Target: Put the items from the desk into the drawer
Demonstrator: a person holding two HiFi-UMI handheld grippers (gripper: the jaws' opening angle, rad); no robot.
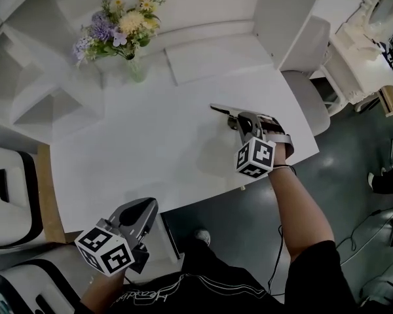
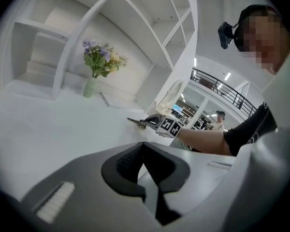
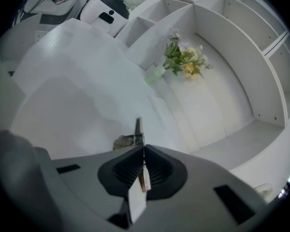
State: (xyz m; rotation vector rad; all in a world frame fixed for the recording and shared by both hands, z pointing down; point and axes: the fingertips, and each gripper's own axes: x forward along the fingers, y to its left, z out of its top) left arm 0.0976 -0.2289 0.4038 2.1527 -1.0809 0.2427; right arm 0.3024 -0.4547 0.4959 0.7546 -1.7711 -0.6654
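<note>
**The right gripper (image 1: 239, 120) is holding a thin, dark, flat strip (image 1: 221, 108) over the white desk (image 1: 150, 149).**

The strip is sticking out forward from the jaws, which are pressing on it from both sides. A small metallic part is showing next to them, and what the item is I cannot tell. It is hanging above the right part of the desk, near the front edge. The left gripper (image 1: 144, 209) is hanging low at the front edge, its jaws closed together on nothing. Each gripper is carrying a cube with black-and-white square markers (image 1: 254, 157). A bunch of purple and yellow flowers in a clear vase (image 1: 121, 28) is standing at the back.
</note>
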